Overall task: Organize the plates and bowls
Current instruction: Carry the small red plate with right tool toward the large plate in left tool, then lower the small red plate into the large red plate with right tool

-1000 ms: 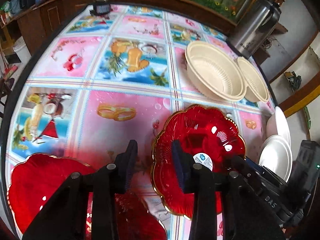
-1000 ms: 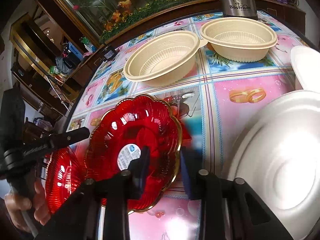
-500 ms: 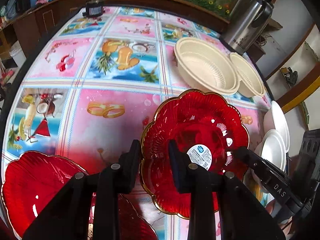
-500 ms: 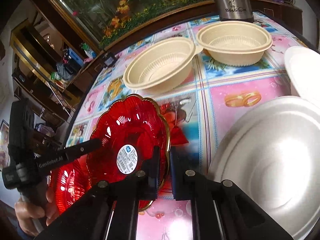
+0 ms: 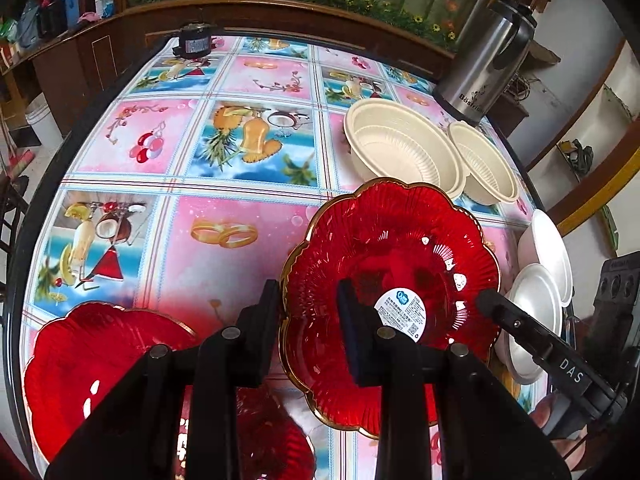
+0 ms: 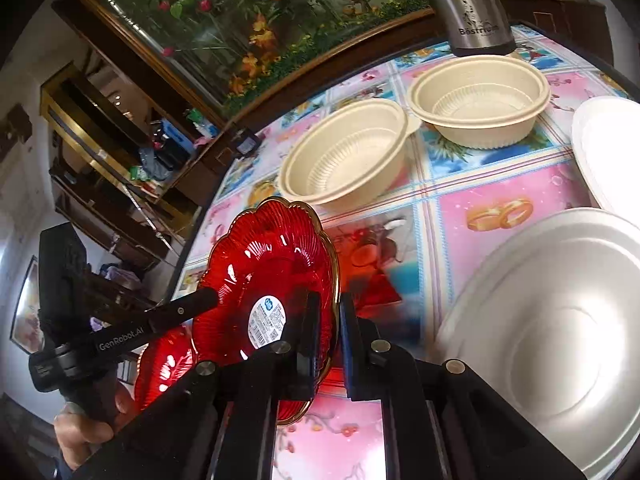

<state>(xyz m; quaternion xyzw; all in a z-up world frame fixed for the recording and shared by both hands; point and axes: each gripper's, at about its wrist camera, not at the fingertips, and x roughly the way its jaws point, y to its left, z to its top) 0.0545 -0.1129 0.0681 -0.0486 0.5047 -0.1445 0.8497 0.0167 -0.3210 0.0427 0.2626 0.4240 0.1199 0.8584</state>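
A red scalloped plate with a gold rim and a white sticker hangs tilted above the tablecloth, held from both sides. My left gripper is shut on its left rim, one finger outside the edge and one over the inside. My right gripper is shut on the opposite rim of the same plate. Another red plate lies on the table at the lower left, and a third red plate shows dimly behind my left fingers.
Two cream bowls sit side by side at the back right, in front of a steel flask. Two white plates lie at the right edge. A small black device stands at the far edge.
The right jaws closed on the red plate's rim and the left jaws narrowed onto the other side. The plate has come up off the table and tilted.
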